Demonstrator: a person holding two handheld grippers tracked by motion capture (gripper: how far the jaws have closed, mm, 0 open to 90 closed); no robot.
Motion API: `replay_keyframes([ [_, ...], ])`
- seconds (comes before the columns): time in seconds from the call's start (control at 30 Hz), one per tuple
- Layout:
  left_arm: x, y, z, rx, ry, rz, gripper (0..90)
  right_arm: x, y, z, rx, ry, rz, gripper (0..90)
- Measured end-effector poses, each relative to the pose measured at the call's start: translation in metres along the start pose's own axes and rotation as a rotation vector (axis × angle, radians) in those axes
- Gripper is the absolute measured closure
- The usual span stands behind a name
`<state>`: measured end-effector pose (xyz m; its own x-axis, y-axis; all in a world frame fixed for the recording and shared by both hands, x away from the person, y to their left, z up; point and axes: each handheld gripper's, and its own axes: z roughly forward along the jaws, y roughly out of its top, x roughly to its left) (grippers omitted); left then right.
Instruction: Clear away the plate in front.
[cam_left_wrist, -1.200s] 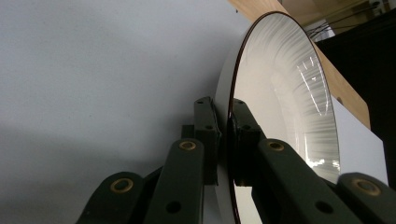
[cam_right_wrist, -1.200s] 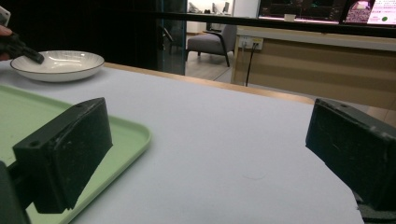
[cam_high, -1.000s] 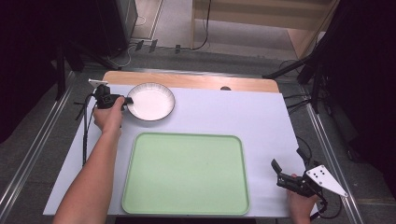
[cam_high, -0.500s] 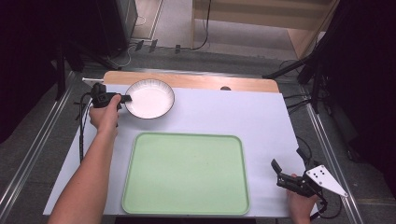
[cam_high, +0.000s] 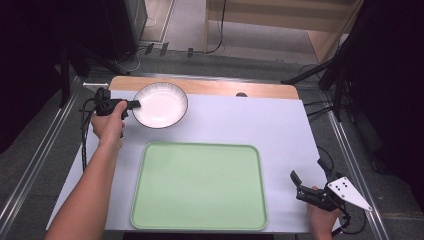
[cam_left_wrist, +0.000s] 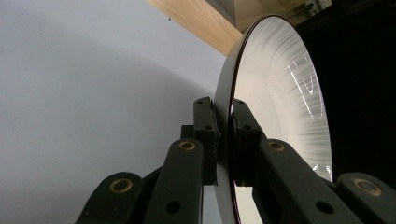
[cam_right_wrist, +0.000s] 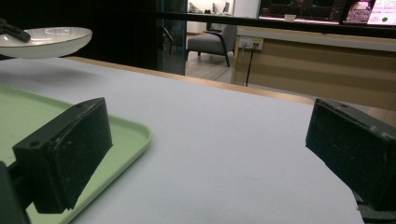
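The left gripper (cam_high: 134, 104) is clamped on the near-left rim of the bowl (cam_high: 161, 105), a white dish with a thin dark edge and fine ribbing on its inner wall. In the left gripper view the two black jaws pinch the rim of the bowl (cam_left_wrist: 275, 93) between their pads (cam_left_wrist: 208, 126), one pad on the outside wall and one on the inside, with no gap to either. The bowl hangs clear of the table (cam_high: 240, 125): in the right gripper view the bowl (cam_right_wrist: 44, 41) floats above the pale surface with a soft shadow under it, roughly level. It sits at the far left of the table, just beyond the far-left corner of the tray (cam_high: 200, 186), not over it as far as the high view shows. The tray is pale green, flat with a low rim, and lies at the near middle of the table. The left hand (cam_high: 107, 125) grips the tool from the left side, forearm running in from the bottom edge. The right gripper (cam_high: 300, 186) rests at the near-right corner of the table, just right of the tray, well apart from the bowl. Its jaws stand wide apart with only bare table between them, and the tray corner (cam_right_wrist: 135, 133) lies beside its left jaw.
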<state>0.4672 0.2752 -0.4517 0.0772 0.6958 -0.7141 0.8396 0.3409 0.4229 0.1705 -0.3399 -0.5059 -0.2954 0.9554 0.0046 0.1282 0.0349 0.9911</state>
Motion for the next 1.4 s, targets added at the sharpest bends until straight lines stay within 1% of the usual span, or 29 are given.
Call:
replay_keyframes([
  [0.17, -0.002, -0.007, -0.007, 0.018, -0.01, 0.031, 84.9, 0.0, 0.0, 0.0, 0.001, -0.001, 0.002, 0.8],
  [0.2, -0.002, -0.007, -0.007, 0.018, -0.01, 0.031, 84.9, 0.0, 0.0, 0.0, 0.001, -0.001, 0.002, 0.8],
  [0.33, -0.008, -0.015, -0.013, 0.026, -0.042, 0.056, 85.0, 0.0, 0.0, 0.0, 0.0, 0.001, -0.001, 0.7],
  [0.4, -0.01, -0.018, -0.014, 0.031, -0.048, 0.067, 85.0, 0.0, 0.0, 0.0, 0.0, 0.001, -0.001, 0.8],
  [0.43, -0.012, -0.02, -0.014, 0.036, -0.046, 0.08, 84.9, 0.0, 0.0, 0.0, 0.001, 0.0, -0.001, 0.7],
  [0.53, -0.018, -0.026, -0.015, 0.052, -0.053, 0.102, 84.8, 0.0, 0.0, 0.0, 0.0, 0.001, -0.002, 0.7],
  [0.57, -0.02, -0.028, -0.016, 0.061, -0.059, 0.113, 84.8, 0.0, 0.0, 0.0, 0.001, 0.001, -0.002, 0.7],
  [0.7, -0.027, -0.037, -0.017, 0.084, -0.09, 0.132, 84.9, 0.0, 0.0, 0.0, 0.0, 0.001, -0.002, 0.7],
  [0.9, -0.039, -0.05, -0.02, 0.108, -0.103, 0.18, 84.8, 0.0, 0.0, 0.0, 0.0, 0.001, -0.001, 0.7],
  [1.03, -0.042, -0.061, -0.019, 0.123, -0.12, 0.188, 84.8, 0.0, 0.0, 0.0, 0.0, 0.001, -0.003, 0.7],
  [1.1, -0.042, -0.068, -0.018, 0.139, -0.132, 0.189, 84.7, 0.0, 0.0, 0.0, 0.001, 0.001, -0.002, 0.7],
  [1.13, -0.042, -0.068, -0.018, 0.139, -0.132, 0.189, 84.8, 0.0, 0.0, 0.0, 0.001, 0.001, -0.002, 0.7],
  [1.17, -0.042, -0.075, -0.017, 0.152, -0.142, 0.192, 84.8, 0.0, 0.0, 0.0, 0.001, 0.001, -0.001, 0.7],
  [1.2, -0.042, -0.075, -0.017, 0.152, -0.142, 0.192, 84.8, 0.0, 0.0, 0.0, 0.001, 0.001, -0.002, 0.7],
  [1.23, -0.043, -0.083, -0.015, 0.167, -0.148, 0.197, 84.7, 0.0, 0.0, 0.0, 0.001, 0.002, -0.003, 0.7],
  [1.27, -0.044, -0.086, -0.015, 0.177, -0.149, 0.203, 84.7, 0.0, 0.0, 0.0, 0.002, 0.002, -0.002, 0.7],
  [1.3, -0.044, -0.086, -0.015, 0.177, -0.149, 0.203, 84.6, 0.0, 0.0, 0.0, 0.002, 0.002, -0.002, 0.7],
  [1.33, -0.046, -0.093, -0.013, 0.186, -0.156, 0.21, 84.6, 0.001, 0.0, 0.0, 0.002, 0.001, -0.002, 0.7],
  [1.4, -0.047, -0.1, -0.012, 0.194, -0.161, 0.219, 84.5, 0.001, 0.0, 0.0, 0.002, 0.001, -0.002, 0.7],
])
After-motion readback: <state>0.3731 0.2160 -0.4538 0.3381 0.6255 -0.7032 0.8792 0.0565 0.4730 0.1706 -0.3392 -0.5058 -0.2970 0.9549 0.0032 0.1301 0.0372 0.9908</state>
